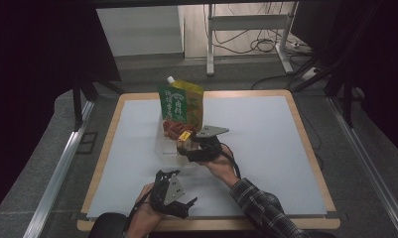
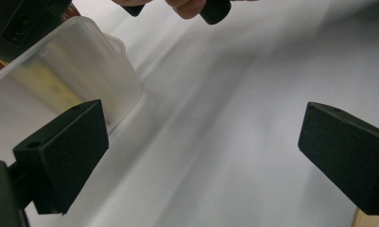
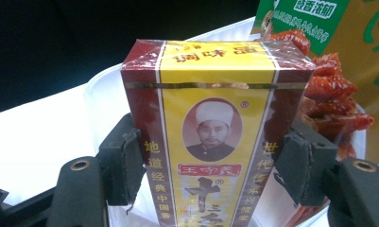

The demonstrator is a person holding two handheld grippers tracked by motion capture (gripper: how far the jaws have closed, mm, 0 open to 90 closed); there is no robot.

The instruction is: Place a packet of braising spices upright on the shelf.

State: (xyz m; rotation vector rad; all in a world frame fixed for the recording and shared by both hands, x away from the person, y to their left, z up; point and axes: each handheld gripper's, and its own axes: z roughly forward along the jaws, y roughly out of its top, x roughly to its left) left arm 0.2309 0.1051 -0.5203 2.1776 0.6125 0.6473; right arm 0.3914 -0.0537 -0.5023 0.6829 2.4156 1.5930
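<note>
Right gripper (image 1: 189, 145), centre of the high view, had its jaws pinching a red-and-yellow spice box (image 3: 211, 137) by the two long sides, label facing the camera. That left the box's bottom free to go down into the clear plastic tub (image 1: 167, 147) behind it. A green stand-up pouch (image 1: 181, 101) already stood in the tub, upper centre (leaning against the far wall, likely). Left gripper (image 1: 179, 206), bottom centre, hung over the white table (image 1: 266, 148), jaws spread and empty, tub at its upper left.
</note>
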